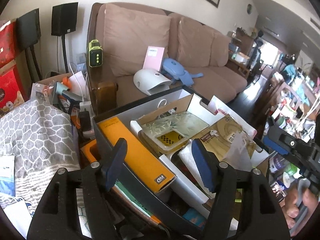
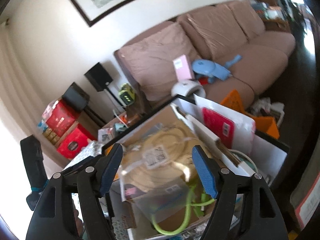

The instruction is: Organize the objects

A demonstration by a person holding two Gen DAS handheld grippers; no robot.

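Both claws hang wide and hold nothing: the left claw [image 1: 158,160] over the orange box [image 1: 138,154], the right claw [image 2: 158,170] above a bagged cable [image 2: 166,172]. Everything stands packed on edge inside the big carton [image 1: 108,140], probably to save room.

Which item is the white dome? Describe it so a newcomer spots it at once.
Find the brown sofa against the wall. On the front of its left seat cushion, just behind the black-edged box of clutter, sits the white dome. It lies in front of a pink booklet and beside a blue gadget; only the dome is smooth, white and rounded, with an open mouth.
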